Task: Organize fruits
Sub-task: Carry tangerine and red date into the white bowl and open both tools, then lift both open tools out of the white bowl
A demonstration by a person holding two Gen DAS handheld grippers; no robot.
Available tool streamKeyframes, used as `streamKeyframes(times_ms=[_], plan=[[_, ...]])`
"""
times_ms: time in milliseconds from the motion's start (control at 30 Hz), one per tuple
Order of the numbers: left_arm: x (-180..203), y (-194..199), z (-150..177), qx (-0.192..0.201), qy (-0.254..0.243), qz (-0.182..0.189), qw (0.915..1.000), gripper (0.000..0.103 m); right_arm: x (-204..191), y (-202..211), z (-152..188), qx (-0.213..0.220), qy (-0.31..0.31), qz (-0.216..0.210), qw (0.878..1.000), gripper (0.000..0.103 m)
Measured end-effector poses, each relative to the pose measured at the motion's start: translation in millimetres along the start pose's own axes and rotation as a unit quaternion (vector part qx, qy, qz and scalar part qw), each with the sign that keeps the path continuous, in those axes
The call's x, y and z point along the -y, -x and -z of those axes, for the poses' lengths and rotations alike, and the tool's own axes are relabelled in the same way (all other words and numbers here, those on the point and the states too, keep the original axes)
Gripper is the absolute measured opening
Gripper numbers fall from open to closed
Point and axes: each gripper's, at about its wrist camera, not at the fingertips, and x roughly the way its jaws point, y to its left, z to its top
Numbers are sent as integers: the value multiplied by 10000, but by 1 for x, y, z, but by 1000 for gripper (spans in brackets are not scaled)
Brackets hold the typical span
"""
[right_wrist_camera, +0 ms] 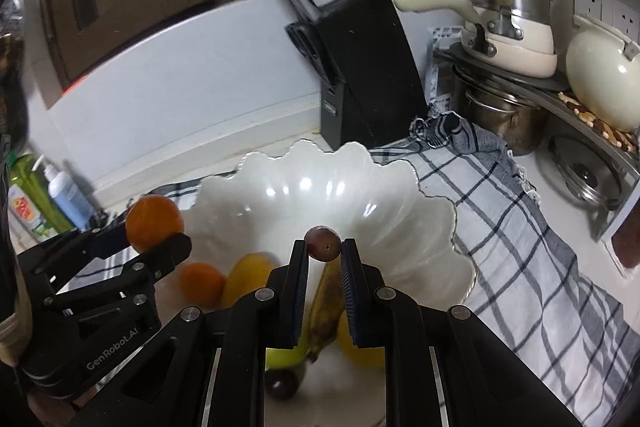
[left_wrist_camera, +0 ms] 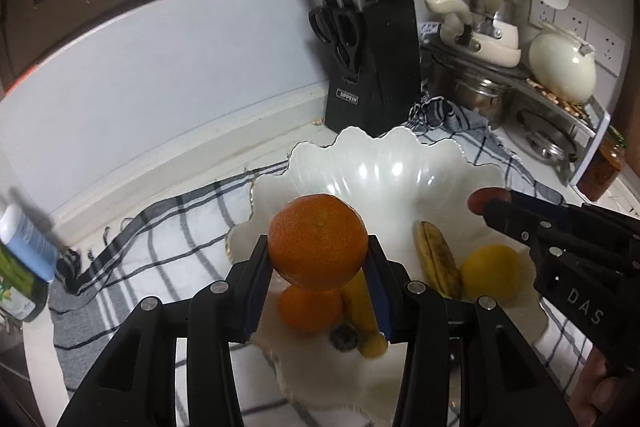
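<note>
From the left wrist, the left gripper (left_wrist_camera: 318, 259) pinched a round orange (left_wrist_camera: 318, 241) by its sides, above the white bowl (left_wrist_camera: 380, 167). It looked firm but could roll.

From the right wrist, the right gripper (right_wrist_camera: 323, 251) squeezed a small grape (right_wrist_camera: 322, 243) over the bowl, jaws almost together. It looked soft and easy to squash.
</note>
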Motion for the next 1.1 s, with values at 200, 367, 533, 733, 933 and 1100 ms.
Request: streamKeyframes(times_ms=[200,367,533,733,933,1100], plan=[[2,-21,-1,-167,59,-29,9998,45,10,-24,-3,-229,-90,68,9997,18],[5,-31,2,-325,57,-54,9994,47,14,-28,-2,-243,-64,213,9995,19],[5,-24,2,-169,91,-259,9995,76,13,-20,-2,-116,-20,334,9994,49],[2,-7,-1,-69,89,-433,9990,85,11,-2,-6,114,-19,588,9982,85],[-1,18,5,40,72,-589,9982,96,5,22,-7,311,25,788,9964,95],[-1,46,15,199,202,-750,9968,103,1,46,1,400,-81,740,9964,99]])
